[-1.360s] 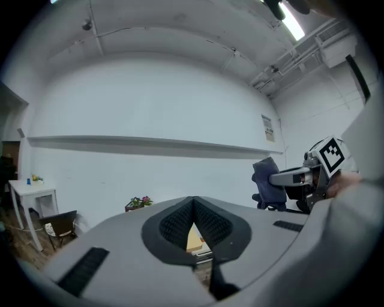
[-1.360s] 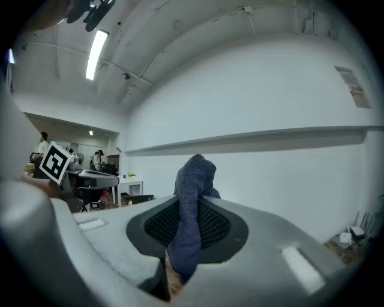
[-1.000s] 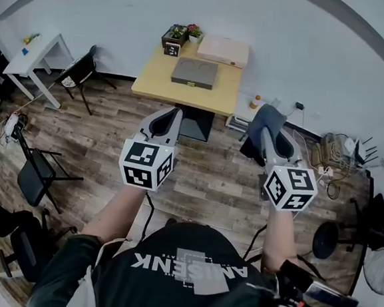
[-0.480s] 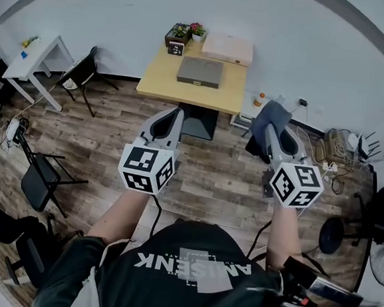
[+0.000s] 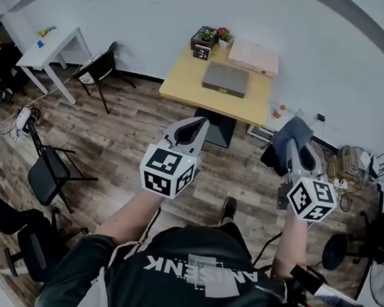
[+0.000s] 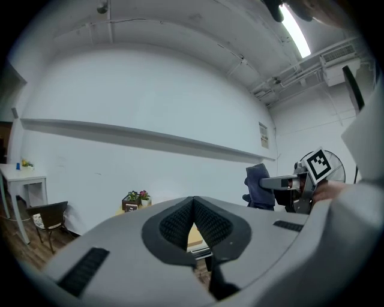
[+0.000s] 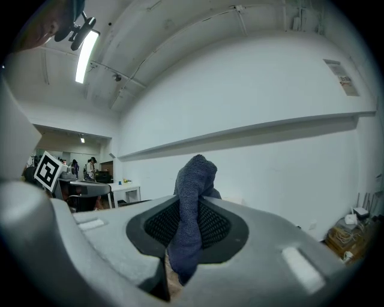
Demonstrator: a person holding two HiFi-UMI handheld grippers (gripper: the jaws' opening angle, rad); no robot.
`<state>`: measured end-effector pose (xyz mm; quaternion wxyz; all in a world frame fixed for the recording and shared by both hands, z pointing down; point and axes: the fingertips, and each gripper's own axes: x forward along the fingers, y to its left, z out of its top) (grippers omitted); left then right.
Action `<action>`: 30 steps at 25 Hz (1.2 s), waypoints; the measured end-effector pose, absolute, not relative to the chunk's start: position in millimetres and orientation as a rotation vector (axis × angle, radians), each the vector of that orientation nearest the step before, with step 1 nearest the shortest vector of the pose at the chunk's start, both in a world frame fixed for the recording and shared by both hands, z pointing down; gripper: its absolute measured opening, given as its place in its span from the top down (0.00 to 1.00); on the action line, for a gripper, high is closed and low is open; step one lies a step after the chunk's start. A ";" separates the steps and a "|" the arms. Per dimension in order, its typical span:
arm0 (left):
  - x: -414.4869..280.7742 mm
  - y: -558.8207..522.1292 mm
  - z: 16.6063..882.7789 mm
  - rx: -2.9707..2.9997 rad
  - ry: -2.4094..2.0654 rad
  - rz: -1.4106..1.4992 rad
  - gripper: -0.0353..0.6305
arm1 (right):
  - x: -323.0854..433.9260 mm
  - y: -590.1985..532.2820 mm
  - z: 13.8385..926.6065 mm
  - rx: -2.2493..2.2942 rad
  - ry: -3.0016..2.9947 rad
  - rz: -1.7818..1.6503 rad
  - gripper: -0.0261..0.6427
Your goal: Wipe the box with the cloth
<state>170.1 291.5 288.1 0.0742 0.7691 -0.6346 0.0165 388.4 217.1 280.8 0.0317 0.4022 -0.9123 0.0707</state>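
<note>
A flat grey box [image 5: 225,79] lies on a yellow table [image 5: 184,89] against the far wall, with a pale beige box [image 5: 254,56] behind it. Both grippers are held in the air, well short of the table. My right gripper [image 5: 294,144] is shut on a dark blue cloth [image 5: 291,131]; in the right gripper view the cloth [image 7: 193,198] stands up between the pads of that gripper [image 7: 191,223]. My left gripper [image 5: 197,122] is shut with nothing in it, and its pads meet in the left gripper view [image 6: 193,205]. There the right gripper [image 6: 282,181] and cloth [image 6: 258,187] also show.
Small potted plants [image 5: 213,36] stand at the table's back left corner. Black chairs [image 5: 48,177] [image 5: 99,69] and a white side table [image 5: 51,40] are on the left. Cables and clutter [image 5: 355,164] lie on the right by the wall. The floor is wood planks.
The table now sits further right and slightly larger in the head view. Both grippers have shifted right with it; the right still holds the cloth. A foot now shows below.
</note>
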 end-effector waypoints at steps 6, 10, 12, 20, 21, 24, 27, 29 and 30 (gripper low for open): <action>158.9 252.6 285.2 2.279 -1.958 0.046 0.95 | 374.3 169.8 277.9 1.193 -2.850 0.205 0.85; 154.4 214.3 288.9 2.240 -1.986 0.070 0.95 | 371.5 121.6 279.7 1.183 -2.875 0.216 0.85; 153.1 191.4 291.2 2.228 -2.004 0.102 0.95 | 371.5 94.5 279.2 1.187 -2.891 0.227 0.85; 150.7 93.4 290.6 2.177 -2.054 0.127 0.95 | 362.8 -9.3 287.3 1.052 -2.903 0.238 0.85; 150.5 81.2 291.9 2.170 -2.051 0.136 0.95 | 361.7 -20.3 288.6 1.033 -2.904 0.241 0.85; 152.2 49.8 304.2 2.128 -2.033 0.178 0.95 | 358.1 -47.7 295.9 0.963 -2.909 0.277 0.85; 157.0 21.1 308.4 2.112 -2.036 0.186 0.95 | 359.3 -74.1 301.2 0.925 -2.914 0.299 0.85; 158.7 2.2 309.2 2.103 -2.043 0.179 0.95 | 360.9 -91.7 305.7 0.912 -2.915 0.315 0.85; 159.6 -6.6 309.7 2.101 -2.046 0.178 0.95 | 361.8 -99.7 308.1 0.906 -2.915 0.324 0.85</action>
